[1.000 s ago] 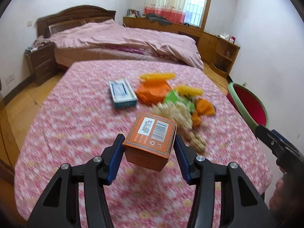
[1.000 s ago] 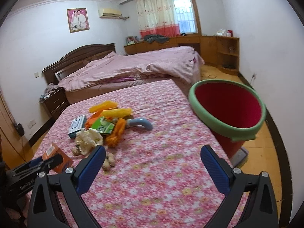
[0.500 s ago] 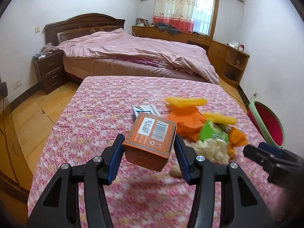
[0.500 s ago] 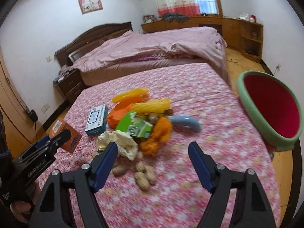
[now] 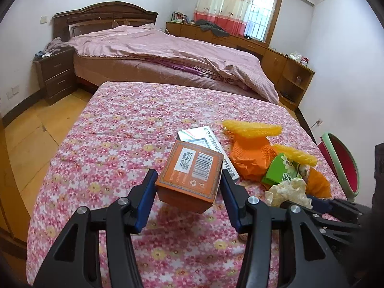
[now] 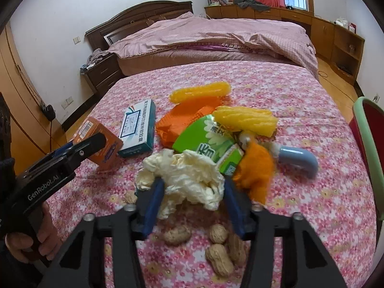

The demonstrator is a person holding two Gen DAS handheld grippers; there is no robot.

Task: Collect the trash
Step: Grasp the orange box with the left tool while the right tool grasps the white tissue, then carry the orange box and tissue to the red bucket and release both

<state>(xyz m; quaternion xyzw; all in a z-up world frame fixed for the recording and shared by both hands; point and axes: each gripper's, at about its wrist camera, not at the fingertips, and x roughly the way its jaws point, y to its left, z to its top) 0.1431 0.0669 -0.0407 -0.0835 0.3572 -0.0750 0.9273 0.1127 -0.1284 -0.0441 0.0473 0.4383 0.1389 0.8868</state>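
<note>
My left jaws pinch an orange box; my right jaws are closing around a crumpled tissue.

My left gripper (image 5: pixel 188 195) carries the orange carton (image 5: pixel 190 175) clear above the flowered surface (image 5: pixel 115 144), both blue pads pressed to its sides, barcode label facing up. My right gripper (image 6: pixel 190 201) points down at the trash pile, jaws closing with the cream crumpled tissue (image 6: pixel 184 178) between them; whether the pads press it yet I cannot tell. Peanuts (image 6: pixel 219 259) lie in their shells just below the tissue. Behind it sit a green packet (image 6: pixel 204 139), orange mesh (image 6: pixel 184 117), two yellow foam pieces (image 6: pixel 246 118), a grey pipe elbow (image 6: pixel 300 160) and a white-and-teal box (image 6: pixel 138 129). The red bin with a green rim (image 6: pixel 367 148) stands at the surface's right edge.
</note>
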